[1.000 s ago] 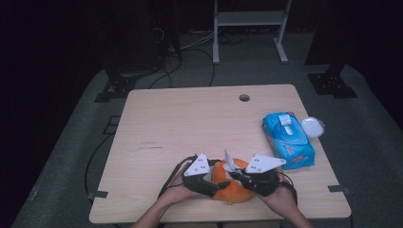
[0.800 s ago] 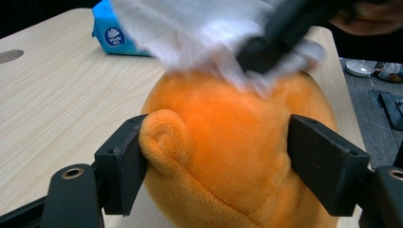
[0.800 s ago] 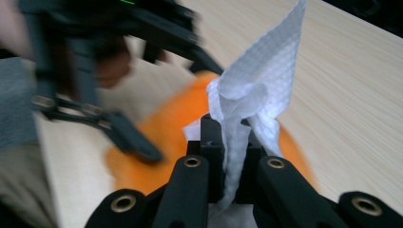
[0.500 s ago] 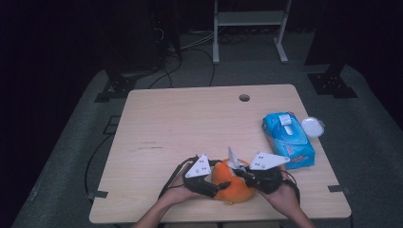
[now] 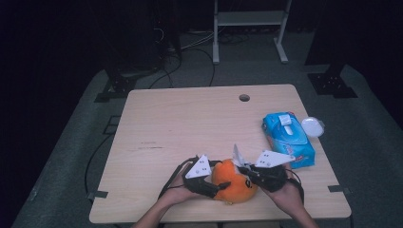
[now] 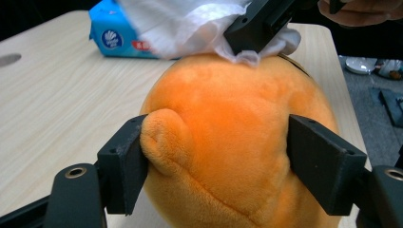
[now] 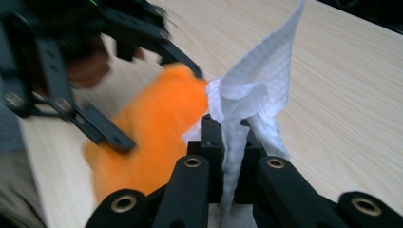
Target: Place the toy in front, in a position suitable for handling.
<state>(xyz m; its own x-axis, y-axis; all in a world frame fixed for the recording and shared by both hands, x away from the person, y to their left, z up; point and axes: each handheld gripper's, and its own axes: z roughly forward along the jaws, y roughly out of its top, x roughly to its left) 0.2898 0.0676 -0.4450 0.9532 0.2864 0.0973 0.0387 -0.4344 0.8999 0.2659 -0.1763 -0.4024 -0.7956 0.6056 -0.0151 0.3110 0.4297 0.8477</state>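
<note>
Orange plush toy [image 5: 234, 180] sitting on tabletop [image 5: 190, 123] at the near edge, landmark for everything else. Gripped from its left by left gripper [image 5: 214, 186], jaws spread around the plush body and pressing its sides, one pad denting a small ear-like bump [image 6: 159, 133]; likely held this way to keep the soft, round toy from rolling or sliding while being rubbed. Just right of the plush, right gripper [image 5: 247, 172], jaws pressed together on a white wipe [image 7: 254, 102], pinched at a bunched fold so a loose flap stands up free. In left gripper view, wipe [image 6: 199, 23] bunched under the jaw tips and touching the top of the plush: reads as wiping the toy's surface, pinch kept tight so the sheet drags rather than slips. Both of the person's hands low at the tabletop edge, close together, for steady counter-pressure. Farther back and right of the plush, blue wipes pack [image 5: 287, 137] lying flat, flap on top, within easy reach for a fresh sheet. Just beyond the pack, small white round lid-like thing [image 5: 312, 127] at the tabletop's right edge. Well behind the plush, round cable hole [image 5: 244, 98] in the far part of the tabletop.
</note>
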